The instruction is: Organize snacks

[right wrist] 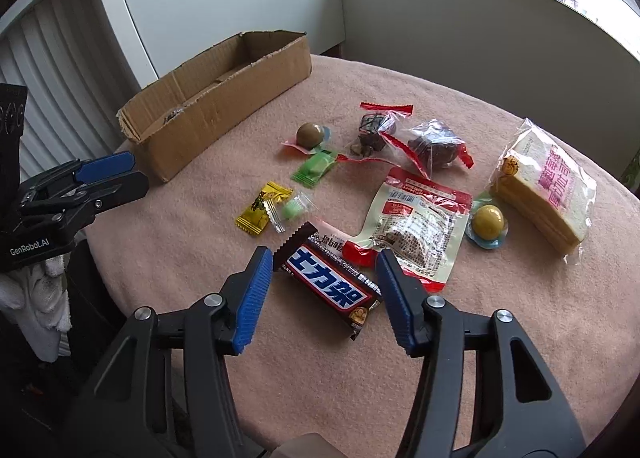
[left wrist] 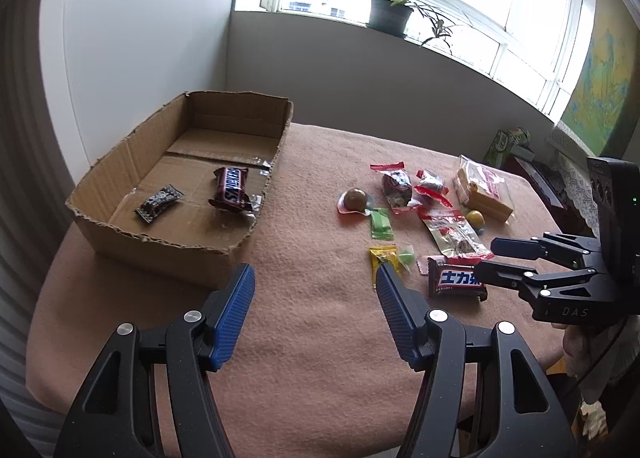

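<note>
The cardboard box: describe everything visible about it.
The cardboard box is a shallow, open-topped tray of plain brown corrugated card with ragged, torn upper edges and creased walls. It sits upright on the pink cloth at the table's far left, near the white wall. Inside lie a Snickers bar and a small dark wrapped candy, apart from each other, plus scraps of clear tape on the floor seam. Neither tool touches it.

a potted plant (left wrist: 391,3) on the windowsill (left wrist: 448,47), a map (left wrist: 600,85) at right.
</note>
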### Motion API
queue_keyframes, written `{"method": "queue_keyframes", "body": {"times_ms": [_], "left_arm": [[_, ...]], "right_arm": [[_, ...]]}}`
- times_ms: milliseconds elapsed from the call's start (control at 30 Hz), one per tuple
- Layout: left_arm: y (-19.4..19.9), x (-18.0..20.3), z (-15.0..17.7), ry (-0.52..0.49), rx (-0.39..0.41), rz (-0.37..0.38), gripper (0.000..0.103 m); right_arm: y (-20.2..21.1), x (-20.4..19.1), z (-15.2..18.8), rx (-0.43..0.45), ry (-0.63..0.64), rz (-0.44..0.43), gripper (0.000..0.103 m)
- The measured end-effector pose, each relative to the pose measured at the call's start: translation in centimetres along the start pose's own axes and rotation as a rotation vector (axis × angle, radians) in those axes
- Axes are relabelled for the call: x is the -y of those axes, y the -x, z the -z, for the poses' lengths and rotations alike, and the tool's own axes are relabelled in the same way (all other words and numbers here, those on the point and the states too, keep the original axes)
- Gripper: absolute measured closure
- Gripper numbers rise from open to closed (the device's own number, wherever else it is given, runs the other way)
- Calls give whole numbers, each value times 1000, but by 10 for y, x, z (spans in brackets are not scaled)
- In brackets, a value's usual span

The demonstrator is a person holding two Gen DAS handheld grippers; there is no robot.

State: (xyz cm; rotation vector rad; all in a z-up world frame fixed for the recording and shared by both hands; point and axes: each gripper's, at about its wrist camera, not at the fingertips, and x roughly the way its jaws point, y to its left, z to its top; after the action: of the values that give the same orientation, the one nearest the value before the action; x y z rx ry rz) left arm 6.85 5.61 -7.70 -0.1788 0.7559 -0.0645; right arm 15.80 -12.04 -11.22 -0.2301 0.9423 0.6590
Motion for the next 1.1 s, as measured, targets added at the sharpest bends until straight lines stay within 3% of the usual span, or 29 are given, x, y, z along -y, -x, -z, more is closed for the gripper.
{"method": "queue_keyframes", "body": {"times_ms": [400,600,900,1000,1100], "left_arm": [[-46,37,3,-92,-98,58,41],[-70,50,3,-150,-144,57,41],[-90,53,3,-208,-179,23,53],[-89,49,1,-207,-180,16,61],[-91,46,-3,-195,-180,12,62]], "right_arm": [[-12,0,10,-31,45,9,50],[-8,3,12,-33,38,11,57],[-18,3,10,-52,53,4,57],[-20,-8,11,-59,97,4,57],[-26,-11,10,-68,104,11,57]]}}
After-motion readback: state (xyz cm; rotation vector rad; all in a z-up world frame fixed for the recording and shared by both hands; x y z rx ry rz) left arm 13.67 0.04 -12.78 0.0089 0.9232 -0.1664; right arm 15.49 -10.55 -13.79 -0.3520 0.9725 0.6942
